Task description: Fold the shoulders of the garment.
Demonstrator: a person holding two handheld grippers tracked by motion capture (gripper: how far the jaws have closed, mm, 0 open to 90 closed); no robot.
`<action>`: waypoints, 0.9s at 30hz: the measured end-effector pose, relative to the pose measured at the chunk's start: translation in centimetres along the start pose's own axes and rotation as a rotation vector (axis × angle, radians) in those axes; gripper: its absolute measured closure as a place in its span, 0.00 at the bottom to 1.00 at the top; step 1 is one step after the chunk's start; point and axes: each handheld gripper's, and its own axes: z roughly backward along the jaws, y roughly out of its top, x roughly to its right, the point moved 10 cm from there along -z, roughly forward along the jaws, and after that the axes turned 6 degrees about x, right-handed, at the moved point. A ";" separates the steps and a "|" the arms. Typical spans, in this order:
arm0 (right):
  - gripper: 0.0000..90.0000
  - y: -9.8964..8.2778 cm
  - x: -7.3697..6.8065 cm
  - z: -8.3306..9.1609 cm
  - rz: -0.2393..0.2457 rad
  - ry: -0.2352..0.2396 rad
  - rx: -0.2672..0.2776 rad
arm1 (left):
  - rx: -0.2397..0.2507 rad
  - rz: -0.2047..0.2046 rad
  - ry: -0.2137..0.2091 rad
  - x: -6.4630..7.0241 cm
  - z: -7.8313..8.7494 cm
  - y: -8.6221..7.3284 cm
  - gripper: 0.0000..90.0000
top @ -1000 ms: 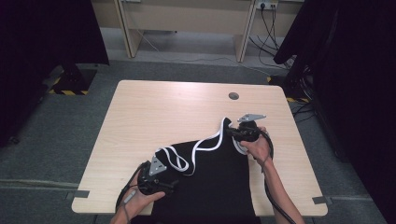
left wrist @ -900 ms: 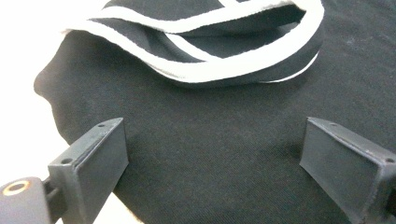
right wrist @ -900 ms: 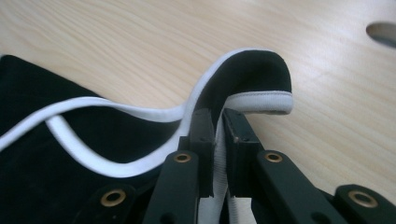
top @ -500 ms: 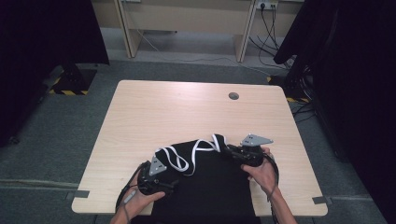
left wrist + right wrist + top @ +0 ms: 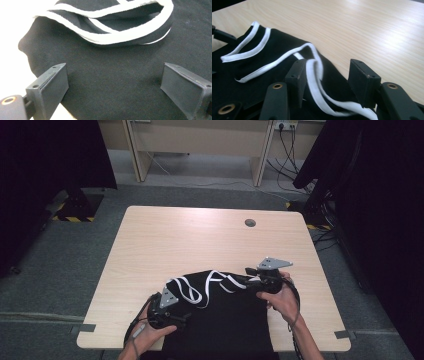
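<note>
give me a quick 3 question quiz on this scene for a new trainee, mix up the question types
1. True or false: the left gripper has its jaws clamped shut on the black garment.
2. Multiple choice: what runs between the right gripper's jaws? A) a cable B) a white-trimmed edge of the garment C) nothing but bare table
3. Fill in: the far half of the wooden table carries a small round ____ near its far right corner.

Key:
1. False; the jaws stand wide apart over the cloth.
2. B; the jaws are open around it, not closed.
3. hole
</note>
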 end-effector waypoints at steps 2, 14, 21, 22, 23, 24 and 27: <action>0.53 0.1 -0.6 -0.6 0.012 0.020 -0.020 | 0.000 0.000 0.000 0.0 0.0 0.0 0.08; 0.80 -0.6 -2.0 -5.1 0.066 0.099 -0.152 | 0.002 0.002 0.000 0.0 0.0 0.0 0.08; 0.90 -0.8 -2.0 -0.9 0.090 0.099 -0.081 | 0.000 0.000 0.000 0.0 0.0 0.0 0.08; 0.90 -0.8 -2.0 -0.9 0.090 0.099 -0.081 | 0.000 0.000 0.000 0.0 0.0 0.0 0.08; 0.89 -1.4 -2.2 0.3 0.096 0.096 -0.071 | 0.000 0.000 0.000 0.0 0.0 0.0 0.08; 0.89 -1.4 -2.2 0.3 0.096 0.096 -0.071 | 0.000 0.000 0.000 0.0 0.0 0.0 0.08; 0.86 -2.9 -2.5 2.2 0.093 0.092 -0.074 | 0.000 0.001 0.000 0.0 0.0 0.0 0.08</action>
